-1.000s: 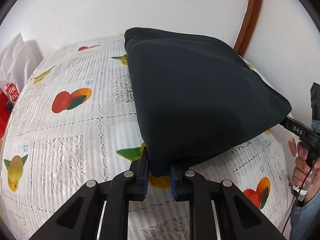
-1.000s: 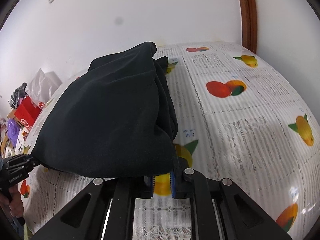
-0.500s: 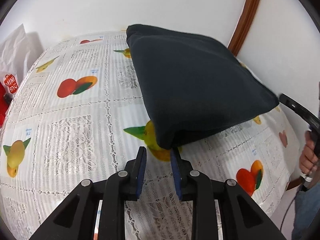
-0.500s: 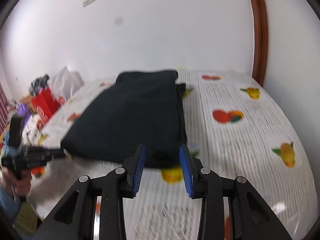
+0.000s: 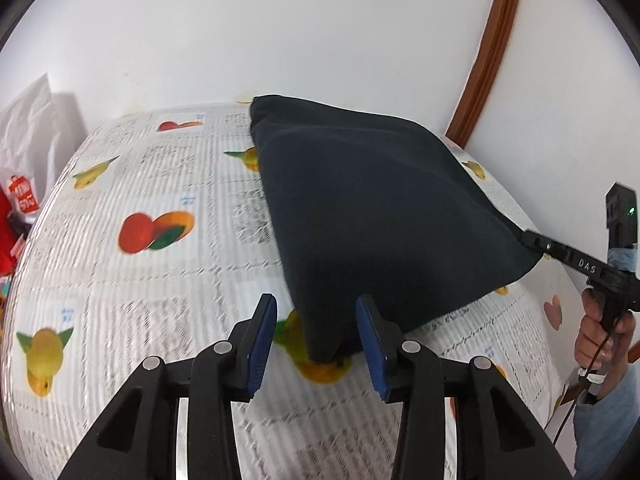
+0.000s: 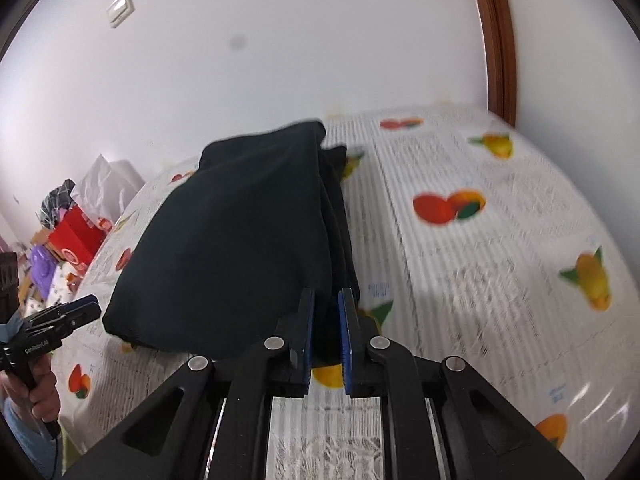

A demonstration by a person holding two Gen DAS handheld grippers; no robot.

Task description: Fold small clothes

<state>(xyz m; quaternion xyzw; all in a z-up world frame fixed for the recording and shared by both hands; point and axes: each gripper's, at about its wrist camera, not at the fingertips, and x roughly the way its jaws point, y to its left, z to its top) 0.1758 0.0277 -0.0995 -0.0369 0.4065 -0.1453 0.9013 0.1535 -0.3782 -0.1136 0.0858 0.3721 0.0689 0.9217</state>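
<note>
A dark folded garment (image 5: 360, 208) (image 6: 240, 232) lies on the fruit-print tablecloth (image 5: 160, 280) (image 6: 480, 280). My left gripper (image 5: 316, 302) has its jaws opening. The garment's near corner sits between the blue pads (image 5: 262, 340) without touching them. In the right wrist view the left gripper (image 6: 94, 306) hovers just off the garment's left corner. My right gripper (image 6: 326, 294) is closing, and dark cloth fills the narrow gap between its pads. From the left wrist view its tip (image 5: 526, 238) pinches the garment's right corner.
White and red bags (image 5: 24, 200) and a red box (image 6: 76, 236) crowd the table's left end. A white wall stands behind, with a brown door frame (image 5: 488, 52) at the right. A hand in a blue sleeve (image 5: 600, 332) holds the right gripper's handle.
The left jaws released the garment's near corner and spread apart. The right jaws opened half a second ago and have closed again on their corner. Both grippers rose slightly.
</note>
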